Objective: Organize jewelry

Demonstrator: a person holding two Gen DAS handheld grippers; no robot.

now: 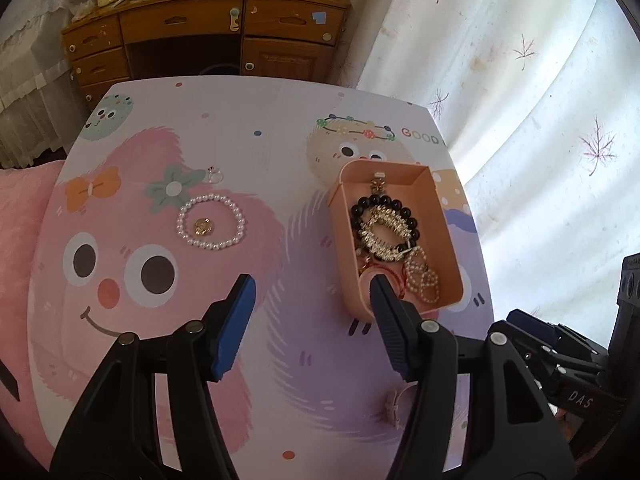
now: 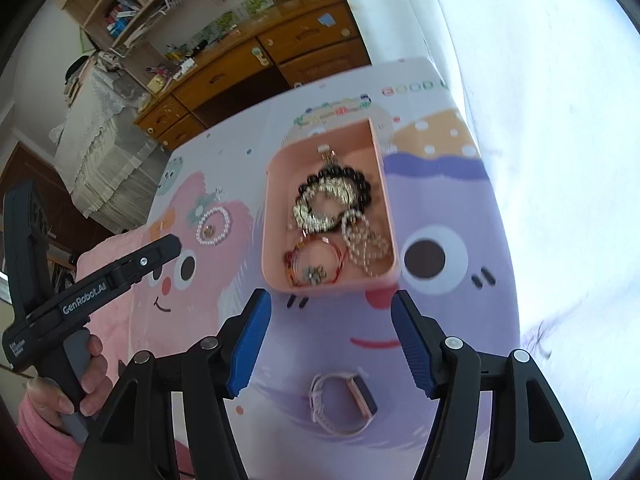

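Observation:
A pink open box [image 1: 448, 240] [image 2: 276, 208] on the cartoon-print table holds a black bead bracelet [image 1: 384, 200] [image 2: 360, 184], a gold sparkly piece [image 1: 380, 236] [image 2: 316, 216], a pearl strand [image 1: 424, 280] [image 2: 360, 240] and a red cord bracelet [image 2: 316, 260]. Left of the box lie a pearl bracelet [image 1: 211, 221] [image 2: 214, 226] with a gold coin-like piece [image 1: 203, 227] inside it, and a small ring [image 1: 215, 175]. A pink-strapped watch [image 2: 344, 404] lies below my right gripper [image 2: 331, 304]. My left gripper [image 1: 312, 286] hangs open and empty near the box's near-left corner. The right gripper is open and empty too.
The table [image 1: 280, 120] ends near a white leaf-print curtain [image 1: 540, 120] on the right. A wooden desk with drawers [image 1: 200, 40] stands behind it. A pink cushion [image 1: 20, 220] lies at the left. A hand in a pink sleeve [image 2: 60, 400] holds the left gripper's handle.

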